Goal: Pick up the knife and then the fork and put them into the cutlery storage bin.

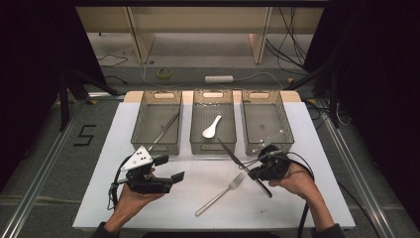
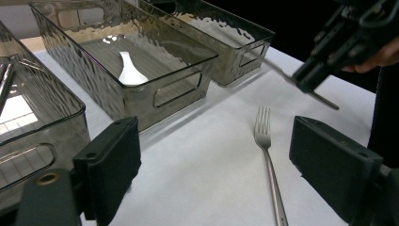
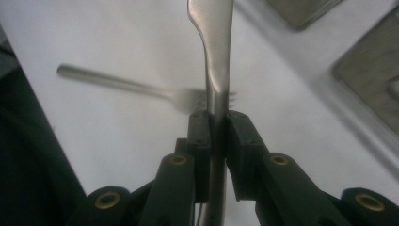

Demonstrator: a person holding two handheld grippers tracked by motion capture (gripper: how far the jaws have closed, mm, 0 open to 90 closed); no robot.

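Dark room; grey floor (image 1: 44, 148); wooden shelving (image 1: 198, 25) behind.

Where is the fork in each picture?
High view: the fork lies on the white table, low and centre, between the two hands.
Left gripper view: the fork lies right of centre, prongs pointing away, ahead of the open jaws.
Right gripper view: the fork lies blurred across the middle, behind the knife.
Shared landmark: the knife held in the right hand-held gripper, just beside the fork's prongs.
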